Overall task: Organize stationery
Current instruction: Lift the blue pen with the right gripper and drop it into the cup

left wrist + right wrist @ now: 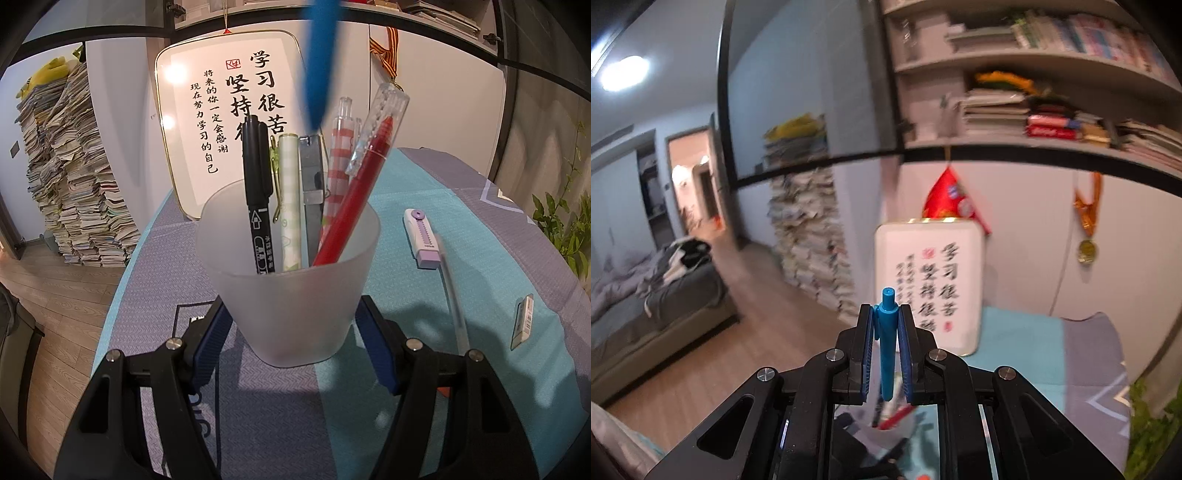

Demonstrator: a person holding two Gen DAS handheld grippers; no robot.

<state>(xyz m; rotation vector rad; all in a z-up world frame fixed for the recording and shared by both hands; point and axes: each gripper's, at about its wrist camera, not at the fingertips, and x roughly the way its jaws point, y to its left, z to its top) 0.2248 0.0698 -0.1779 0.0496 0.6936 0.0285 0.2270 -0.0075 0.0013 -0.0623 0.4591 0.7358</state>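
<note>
stationery fills a frosted pen cup [291,295] that stands on the tabletop [461,206], which is covered by a teal and grey-purple cloth. the left gripper [291,332] has its two blue pads pressed against the cup's lower sides, one on each side, holding it. inside the cup stand a black marker [256,192], a pale green pen [289,199], a grey metal tool [312,177], a red-and-white striped pen [340,162] and a red pen [356,199] with a clear cap, which leans toward the tabletop's right edge. a blurred blue pen [319,62] hangs above the cup's mouth. in the right wrist view this blue pen [887,343] is clamped upright between the nearly closed pads of the right gripper [887,317], its button end pointing up. toward the tabletop's right edge lie a white and purple eraser holder [423,238], a clear tube-like pen [456,299] just beside it, and a small white eraser [522,321] farther out. a white calligraphy board [225,122] leans at the tabletop's far edge.
</note>
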